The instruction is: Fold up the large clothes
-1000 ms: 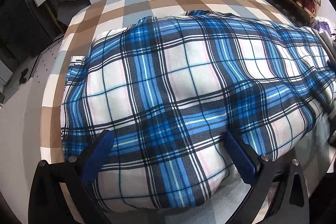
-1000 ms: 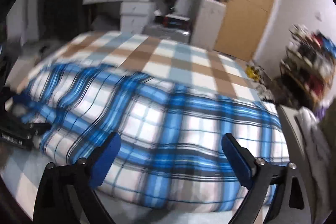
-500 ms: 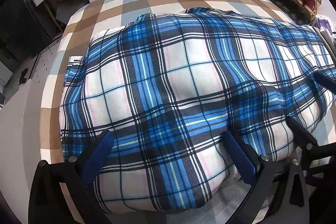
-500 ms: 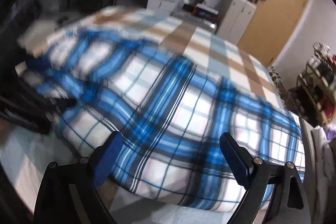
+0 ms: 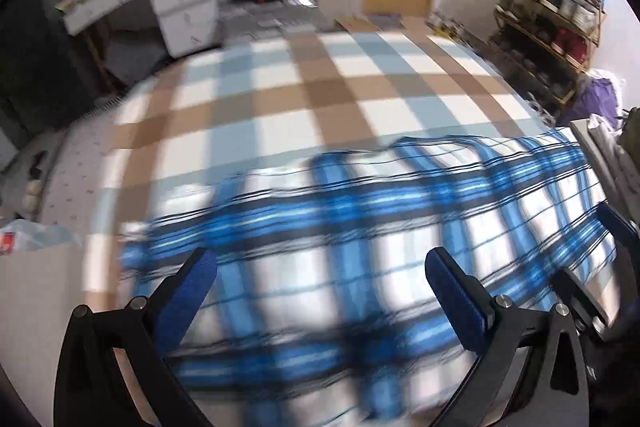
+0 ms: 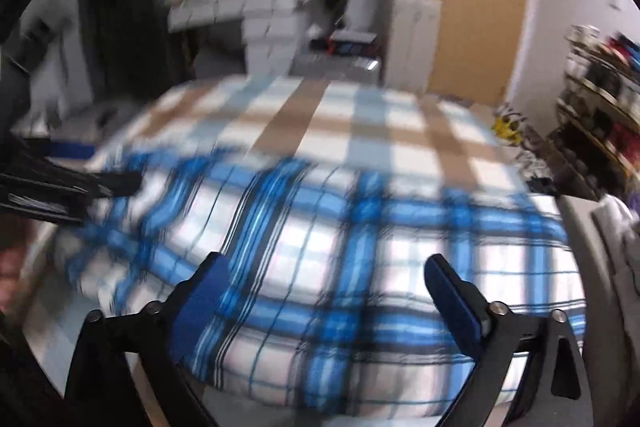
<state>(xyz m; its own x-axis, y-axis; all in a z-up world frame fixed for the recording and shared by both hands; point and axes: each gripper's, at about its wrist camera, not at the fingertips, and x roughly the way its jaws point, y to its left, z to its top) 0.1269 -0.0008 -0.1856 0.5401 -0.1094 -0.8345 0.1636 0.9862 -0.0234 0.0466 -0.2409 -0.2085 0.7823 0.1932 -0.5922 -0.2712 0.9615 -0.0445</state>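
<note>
Pulled back and up from the blue-and-white plaid fleece garment (image 5: 360, 267) since a second ago, both views blurred. Left hand-held gripper (image 5: 320, 291) spread wide, grasping nothing; right hand-held gripper (image 6: 324, 291) likewise, just opened further, empty. Lay as a compact rectangle on the brown-and-blue checked bed (image 5: 280, 99) (folding seemingly near done, perhaps one fold left).

the right gripper (image 6: 322, 281), fingers (image 6: 454, 301) just spread wide and empty, hangs over the blue plaid garment (image 6: 340, 247) on the checked bed (image 6: 320, 115).
</note>
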